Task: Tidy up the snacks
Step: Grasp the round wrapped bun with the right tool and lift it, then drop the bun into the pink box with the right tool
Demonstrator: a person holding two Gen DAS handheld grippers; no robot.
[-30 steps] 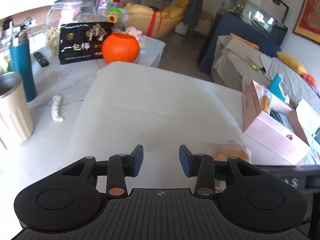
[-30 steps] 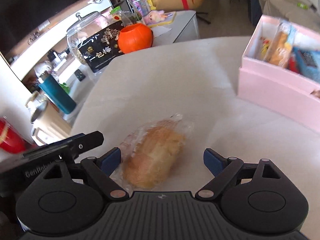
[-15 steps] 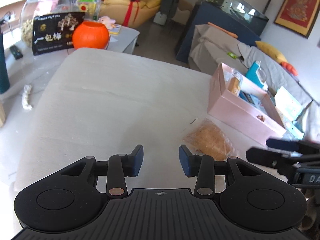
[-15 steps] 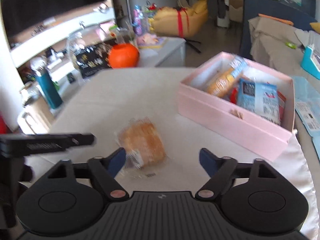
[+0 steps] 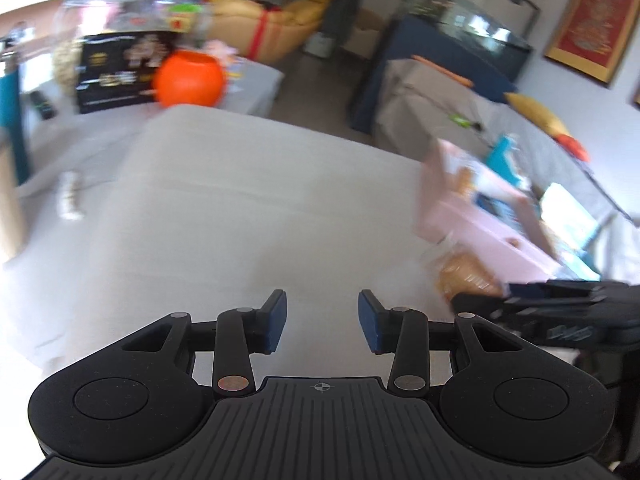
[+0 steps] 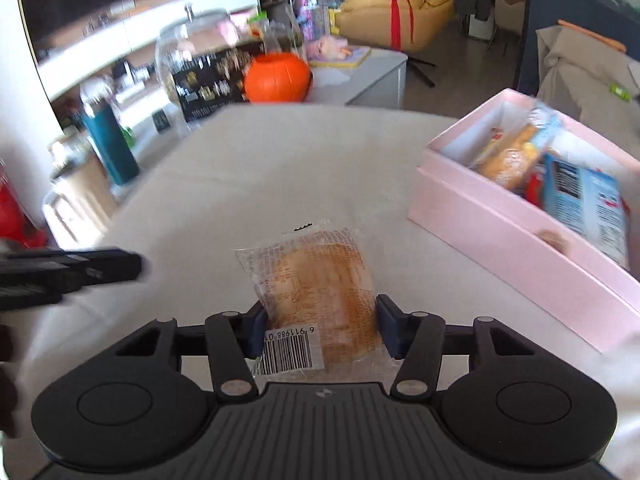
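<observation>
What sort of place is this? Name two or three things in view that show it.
Most likely a home living room: a yellow armchair, a framed picture on the wall, and a low table with a pink snack box.

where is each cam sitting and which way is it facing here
Left wrist: sits on the left gripper, looking forward and down over the white table; its own two fingers show, nothing between them.
Right wrist: sits on the right gripper, aimed down at the table; its jaws are closing on the wrapped bread.
Shared: the bread, pink box, orange pumpkin bowl, and each view catches the other gripper.
</observation>
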